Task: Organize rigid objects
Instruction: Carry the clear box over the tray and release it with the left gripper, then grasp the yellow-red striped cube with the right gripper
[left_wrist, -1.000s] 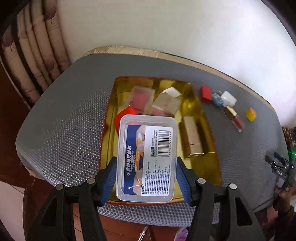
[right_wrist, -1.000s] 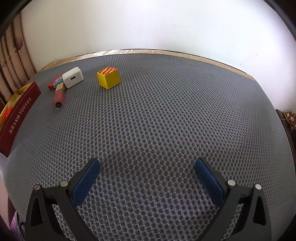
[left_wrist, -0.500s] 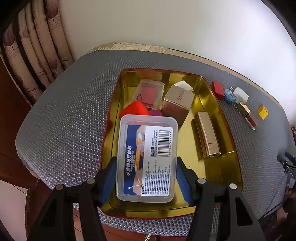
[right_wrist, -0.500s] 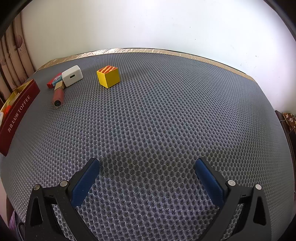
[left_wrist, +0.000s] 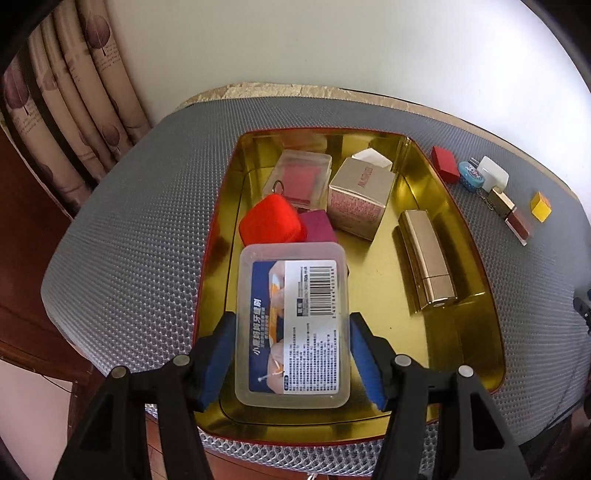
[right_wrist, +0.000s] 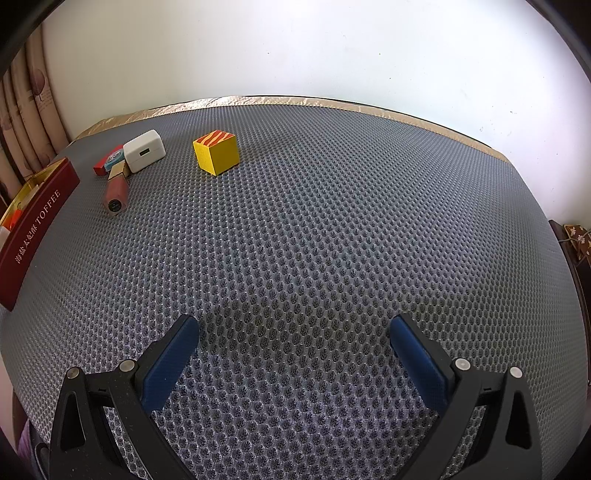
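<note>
I am holding the clear plastic box (left_wrist: 291, 328) clamped across its width in the left gripper (left_wrist: 291, 354), and I am bringing it lower: a second ago it was hanging over the near rim of the gold tin (left_wrist: 476, 332), and now it is sitting low inside the tin's near end, just in front of the red case (left_wrist: 271, 219). I judge it is nearly down and ready to be let go. The right gripper (right_wrist: 295, 347) is waiting with its jaws spread and empty over the mat (right_wrist: 332, 221), well away from the tin, with the yellow cube (right_wrist: 216, 152) lying outside the tin.
</note>
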